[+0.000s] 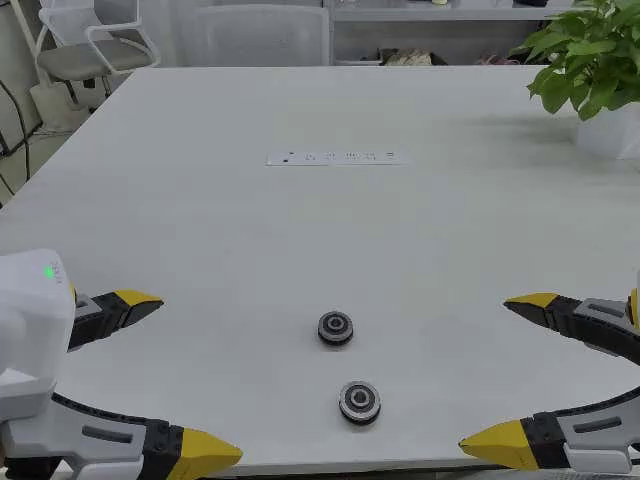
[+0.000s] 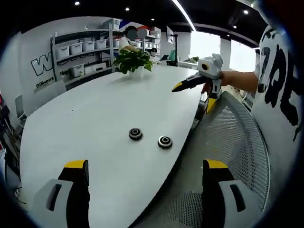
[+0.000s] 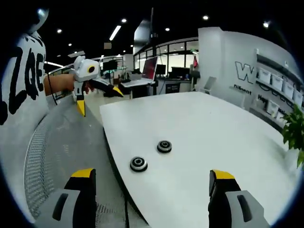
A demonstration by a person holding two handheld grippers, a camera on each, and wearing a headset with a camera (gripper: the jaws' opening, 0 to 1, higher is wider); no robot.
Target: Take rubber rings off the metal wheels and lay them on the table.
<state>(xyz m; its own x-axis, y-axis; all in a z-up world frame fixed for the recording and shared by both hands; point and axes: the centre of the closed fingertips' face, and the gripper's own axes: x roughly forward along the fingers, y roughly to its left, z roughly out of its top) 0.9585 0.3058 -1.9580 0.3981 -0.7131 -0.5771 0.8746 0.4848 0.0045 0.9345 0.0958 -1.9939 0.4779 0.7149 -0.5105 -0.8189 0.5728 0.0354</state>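
Two small metal wheels with black rubber rings lie flat near the table's front edge: the farther wheel [image 1: 335,328] [image 2: 136,134] [image 3: 164,146] and the nearer wheel [image 1: 359,401] [image 2: 165,141] [image 3: 138,164]. My left gripper [image 1: 188,378] [image 2: 146,171] is open at the lower left, its yellow-tipped jaws spread wide, well left of both wheels. At the lower right my right gripper [image 1: 505,370] [image 3: 153,179] is open too, its jaws equally wide apart. Neither holds anything. Each gripper appears in the other's view, the right gripper [image 2: 193,92] and the left gripper [image 3: 99,97].
A flush power socket strip [image 1: 335,158] sits mid-table. A potted plant [image 1: 592,60] stands at the far right corner. Office chairs [image 1: 90,45] stand beyond the far edge of the wide grey table [image 1: 300,230]. A mesh chair back [image 2: 232,137] lies below the front edge.
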